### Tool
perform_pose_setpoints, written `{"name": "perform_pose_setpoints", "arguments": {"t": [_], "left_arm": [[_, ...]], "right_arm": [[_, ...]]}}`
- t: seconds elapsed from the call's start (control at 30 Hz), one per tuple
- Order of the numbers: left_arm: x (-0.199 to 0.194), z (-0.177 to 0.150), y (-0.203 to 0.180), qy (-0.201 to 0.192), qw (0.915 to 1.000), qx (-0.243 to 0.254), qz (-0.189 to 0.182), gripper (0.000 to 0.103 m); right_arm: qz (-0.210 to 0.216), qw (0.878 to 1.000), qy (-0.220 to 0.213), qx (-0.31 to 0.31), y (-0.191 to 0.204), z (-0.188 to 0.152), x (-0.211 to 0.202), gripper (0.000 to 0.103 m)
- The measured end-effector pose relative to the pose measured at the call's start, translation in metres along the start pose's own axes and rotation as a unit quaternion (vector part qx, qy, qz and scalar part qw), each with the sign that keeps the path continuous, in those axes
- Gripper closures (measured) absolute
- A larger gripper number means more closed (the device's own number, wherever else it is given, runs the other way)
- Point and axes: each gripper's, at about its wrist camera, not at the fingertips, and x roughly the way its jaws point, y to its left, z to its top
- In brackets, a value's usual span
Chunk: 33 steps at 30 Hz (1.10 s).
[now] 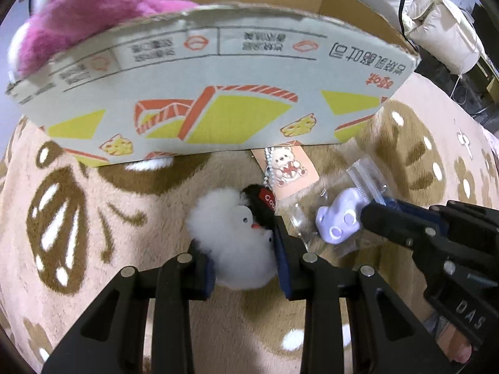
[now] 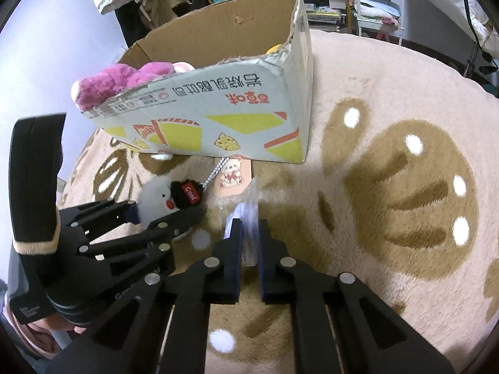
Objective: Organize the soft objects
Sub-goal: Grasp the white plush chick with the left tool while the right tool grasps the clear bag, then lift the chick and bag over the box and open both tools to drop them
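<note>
Item: left gripper [image 1: 241, 249], lower centre of the left wrist view, jaws clamped on a white fluffy penguin keychain [image 1: 232, 240] with a black cap labelled "Cool"; its bead chain [image 1: 269, 168] runs up to a peach paper tag [image 1: 288, 168] printed with a bear, lying on the rug just below the box. Item: right gripper [image 2: 249, 233], lower centre of the right wrist view, jaws closed on a clear plastic packet [image 2: 249, 215] that stands edge-on between the pads; in the left wrist view the same packet holds a lavender paw-shaped soft toy [image 1: 338, 218], right of centre. Item: cardboard box [image 1: 212, 103], printed white, yellow and orange, filling the upper half of the left wrist view, its near wall tilted over the rug. Contents showing above the rim: pink plush toy [image 1: 78, 15], upper left; a yellow object [image 2: 274, 49] barely visible at the far corner in the right wrist view. Item: beige plush rug [image 2: 389, 187] with brown paw pattern, under everything. A dark sleeve [image 2: 34, 187] with a cream cuff shows at left in the right wrist view.
</note>
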Motion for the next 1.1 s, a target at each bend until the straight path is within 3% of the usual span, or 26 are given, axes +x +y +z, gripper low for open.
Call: {"name": "perform_pose_setpoints", "arguments": {"t": [0.23, 0.47, 0.67, 0.8, 0.97, 1.1], "left_arm": [[-0.034, -0.011, 0.01, -0.04, 0.999, -0.015, 0.015, 0.073], [-0.084, -0.016, 0.012, -0.114, 0.9927, -0.019, 0.034, 0.073], [-0.126, -0.011, 0.01, -0.207, 0.9767, -0.035, 0.045, 0.073], [-0.161, -0.006, -0.002, -0.267, 0.961, -0.013, 0.07, 0.073], [-0.193, 0.011, 0.003, -0.313, 0.9469, -0.014, 0.072, 0.073], [-0.202, 0.025, 0.011, -0.327, 0.9418, -0.016, 0.077, 0.073]], "right_arm": [[-0.001, 0.999, -0.032, 0.031, -0.01, 0.0, -0.02, 0.098], [-0.003, 0.995, -0.101, 0.0, 0.002, 0.001, -0.056, 0.098], [-0.008, 0.984, -0.175, -0.038, 0.024, 0.001, -0.086, 0.098], [-0.009, 0.974, -0.218, -0.056, 0.035, 0.005, -0.102, 0.098], [-0.009, 0.969, -0.238, -0.067, 0.043, 0.017, -0.106, 0.098], [-0.014, 0.966, -0.248, -0.074, 0.045, 0.028, -0.106, 0.098]]}}
